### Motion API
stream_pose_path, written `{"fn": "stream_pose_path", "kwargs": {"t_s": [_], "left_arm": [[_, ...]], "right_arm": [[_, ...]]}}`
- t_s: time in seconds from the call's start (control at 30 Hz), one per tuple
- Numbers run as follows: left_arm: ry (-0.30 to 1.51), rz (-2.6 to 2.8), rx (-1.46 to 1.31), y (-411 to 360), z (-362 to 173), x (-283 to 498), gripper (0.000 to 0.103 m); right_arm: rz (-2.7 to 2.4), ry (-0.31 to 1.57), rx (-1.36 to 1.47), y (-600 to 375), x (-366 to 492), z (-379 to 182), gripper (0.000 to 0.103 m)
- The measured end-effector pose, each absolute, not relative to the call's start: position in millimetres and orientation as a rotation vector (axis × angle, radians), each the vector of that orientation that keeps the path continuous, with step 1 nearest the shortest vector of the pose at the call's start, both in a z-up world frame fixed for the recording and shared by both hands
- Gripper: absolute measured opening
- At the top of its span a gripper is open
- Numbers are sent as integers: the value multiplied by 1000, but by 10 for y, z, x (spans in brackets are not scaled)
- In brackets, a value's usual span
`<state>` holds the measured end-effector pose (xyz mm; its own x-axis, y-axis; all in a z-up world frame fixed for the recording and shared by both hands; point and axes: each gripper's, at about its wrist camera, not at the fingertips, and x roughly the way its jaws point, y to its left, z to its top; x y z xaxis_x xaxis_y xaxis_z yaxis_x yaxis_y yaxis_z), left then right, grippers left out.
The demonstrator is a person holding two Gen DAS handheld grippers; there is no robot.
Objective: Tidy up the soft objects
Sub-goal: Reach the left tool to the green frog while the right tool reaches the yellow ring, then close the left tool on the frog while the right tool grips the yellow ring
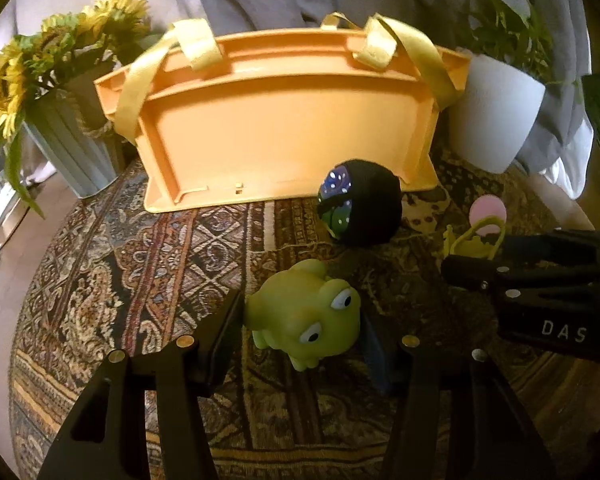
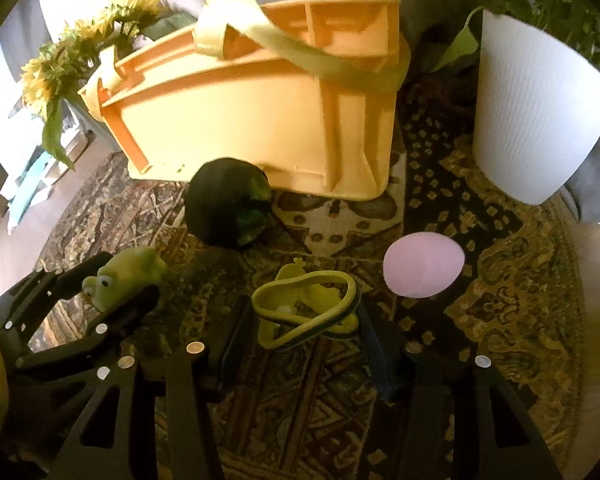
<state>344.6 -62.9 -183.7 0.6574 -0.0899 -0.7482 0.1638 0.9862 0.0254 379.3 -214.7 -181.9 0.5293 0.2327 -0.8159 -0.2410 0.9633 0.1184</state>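
Note:
A green squishy frog [image 1: 306, 314] lies on the patterned rug between the open fingers of my left gripper [image 1: 304, 334]; it also shows in the right wrist view [image 2: 126, 276]. A yellow-green looped band toy [image 2: 310, 312] lies between the open fingers of my right gripper [image 2: 304, 336]; in the left wrist view the toy [image 1: 474, 240] sits by the right gripper [image 1: 460, 270]. A black ball with a shiny patch [image 1: 360, 202] [image 2: 228, 208] rests in front of the orange basket [image 1: 284, 120] [image 2: 260, 120]. A pink egg-shaped object [image 2: 422, 270] [image 1: 488, 210] lies to the right.
A white plant pot [image 2: 540, 120] [image 1: 496, 116] stands at the back right. A grey pot of sunflowers [image 1: 60, 132] [image 2: 72, 60] stands at the back left. The round rug [image 1: 140, 260] ends at bare floor on the left. Grey fabric hangs behind.

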Motion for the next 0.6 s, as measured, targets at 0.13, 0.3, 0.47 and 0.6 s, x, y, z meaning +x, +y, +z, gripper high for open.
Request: {"fn": "stream_pose_path", "kwargs": {"t_s": [0.13, 0.3, 0.47, 0.6], "left_arm": [[824, -127, 82, -622, -1729, 3406, 55], [798, -105, 80, -614, -1575, 3358, 55], [762, -85, 77, -609, -1405, 3297, 55], [728, -77, 75, -607, -1270, 3240, 55]], "right_arm": [[287, 951, -3, -2171, 3749, -1735, 53], [299, 921, 2, -2217, 3661, -1622, 53], [305, 878, 6, -2208, 3597, -1475, 53], [309, 841, 14, -2211, 3552, -1344, 53]]}}
